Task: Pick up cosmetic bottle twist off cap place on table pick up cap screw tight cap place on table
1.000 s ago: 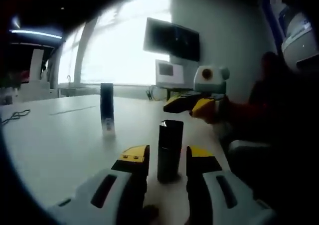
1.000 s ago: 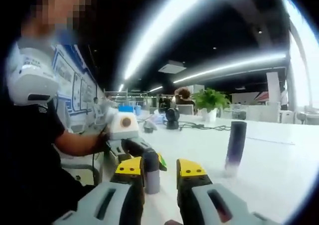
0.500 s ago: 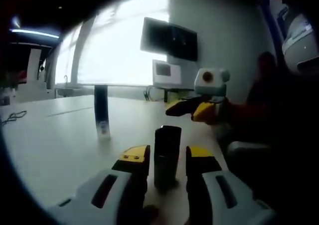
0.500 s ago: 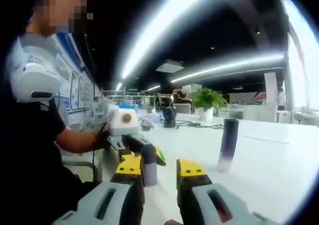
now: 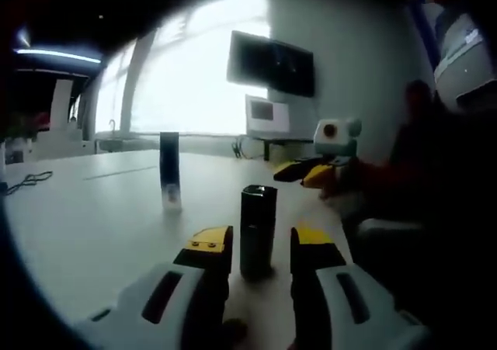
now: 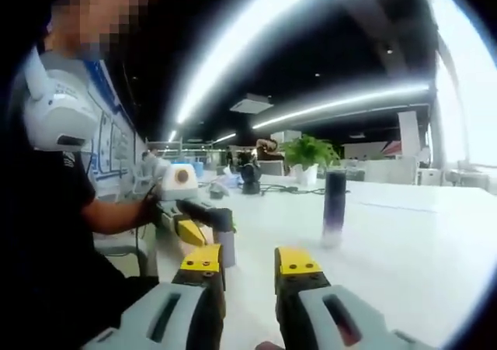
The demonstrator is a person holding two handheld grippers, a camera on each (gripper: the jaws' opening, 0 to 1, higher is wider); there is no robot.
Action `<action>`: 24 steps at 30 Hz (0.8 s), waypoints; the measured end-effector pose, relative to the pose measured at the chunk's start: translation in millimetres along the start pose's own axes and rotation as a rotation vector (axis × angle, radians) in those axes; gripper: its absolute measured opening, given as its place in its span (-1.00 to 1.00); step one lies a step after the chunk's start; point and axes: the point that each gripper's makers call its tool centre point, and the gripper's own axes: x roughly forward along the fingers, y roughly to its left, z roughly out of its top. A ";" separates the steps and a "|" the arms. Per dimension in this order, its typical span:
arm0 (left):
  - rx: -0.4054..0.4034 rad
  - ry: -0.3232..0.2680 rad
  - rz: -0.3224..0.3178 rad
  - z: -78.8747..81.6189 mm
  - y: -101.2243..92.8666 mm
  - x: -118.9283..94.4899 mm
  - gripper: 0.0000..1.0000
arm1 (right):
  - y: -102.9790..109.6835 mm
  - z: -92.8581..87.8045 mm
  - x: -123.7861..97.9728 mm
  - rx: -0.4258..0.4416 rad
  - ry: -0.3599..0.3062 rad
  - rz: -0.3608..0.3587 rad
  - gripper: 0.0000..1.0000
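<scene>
Bottle (image 5: 257,230) stands upright on table (image 5: 93,226) between left gripper's (image 5: 260,249) parted jaws; right gripper's (image 6: 250,263) jaws apart.

A short dark cap (image 5: 257,231) stands upright on the pale worktop (image 5: 93,226), just ahead of the left gripper (image 5: 260,245), in line with the gap between its yellow-tipped fingers (image 5: 210,241), which are spread apart and not touching it. Farther ahead, left of the fingers, a tall dark bottle (image 5: 169,171) stands upright. Beyond and to the right, the right gripper (image 5: 307,170) hovers above the worktop.
</scene>
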 end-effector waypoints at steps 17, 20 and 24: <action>0.007 0.028 0.010 -0.2 0.6 11.5 -0.82 | 0.6 -0.8 -1.3 0.009 -0.014 -0.003 -0.63; -0.005 0.005 0.011 5.0 -1.4 7.6 -0.83 | 0.2 -1.1 -1.4 0.012 -0.017 -0.006 -0.63; 0.013 -0.004 0.036 11.4 5.1 5.5 -0.83 | -1.5 -0.6 -0.6 0.012 -0.018 -0.009 -0.63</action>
